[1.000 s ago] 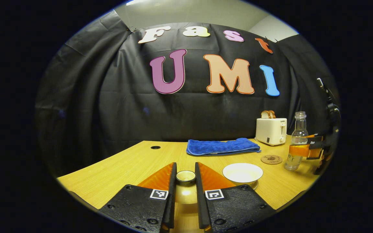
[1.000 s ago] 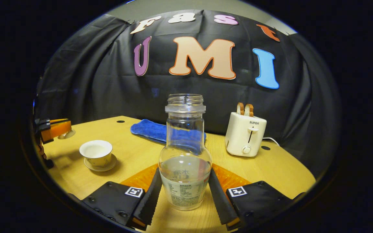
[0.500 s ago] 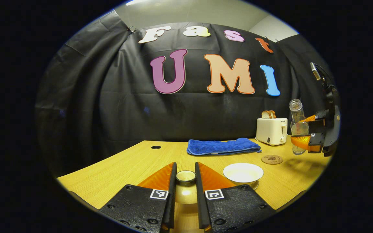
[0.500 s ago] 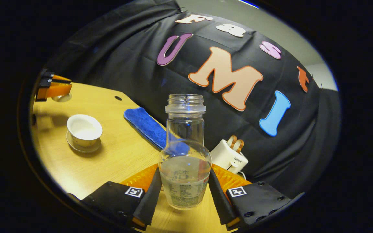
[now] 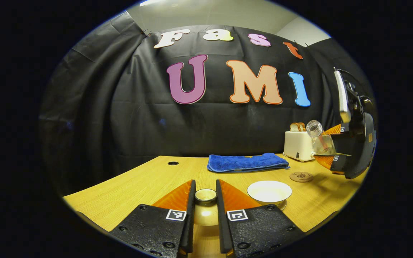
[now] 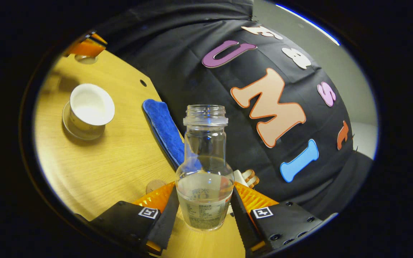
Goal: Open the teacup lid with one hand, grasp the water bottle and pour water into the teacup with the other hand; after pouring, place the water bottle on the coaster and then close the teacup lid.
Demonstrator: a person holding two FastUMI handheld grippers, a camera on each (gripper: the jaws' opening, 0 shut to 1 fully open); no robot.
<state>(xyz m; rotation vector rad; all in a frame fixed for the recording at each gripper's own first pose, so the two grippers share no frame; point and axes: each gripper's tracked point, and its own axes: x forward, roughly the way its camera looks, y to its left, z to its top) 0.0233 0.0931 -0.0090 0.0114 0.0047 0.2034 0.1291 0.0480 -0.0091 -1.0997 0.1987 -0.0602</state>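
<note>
My left gripper (image 5: pixel 205 195) is shut on the knob of the teacup lid (image 5: pixel 205 196), held low over the wooden table (image 5: pixel 138 186) left of the cup. The white teacup (image 5: pixel 269 191) stands uncovered on its saucer. My right gripper (image 6: pixel 203 208) is shut on the clear glass water bottle (image 6: pixel 204 172), which has no cap and holds some water. In the left gripper view the bottle (image 5: pixel 319 139) hangs in the air at the right, tipped with its mouth toward the cup. In the right gripper view the teacup (image 6: pixel 90 107) lies at upper left, with the left gripper (image 6: pixel 86 48) beyond it.
A round coaster (image 5: pixel 300 176) lies on the table right of the cup. A folded blue towel (image 5: pixel 246 162) rests along the back, and a white toaster (image 5: pixel 298 145) with bread slices stands at the back right. A small hole (image 5: pixel 172 163) marks the tabletop.
The right gripper has lifted the bottle off the table, carried it up and tilted it leftward toward the cup. The left gripper and the lid have stayed still.
</note>
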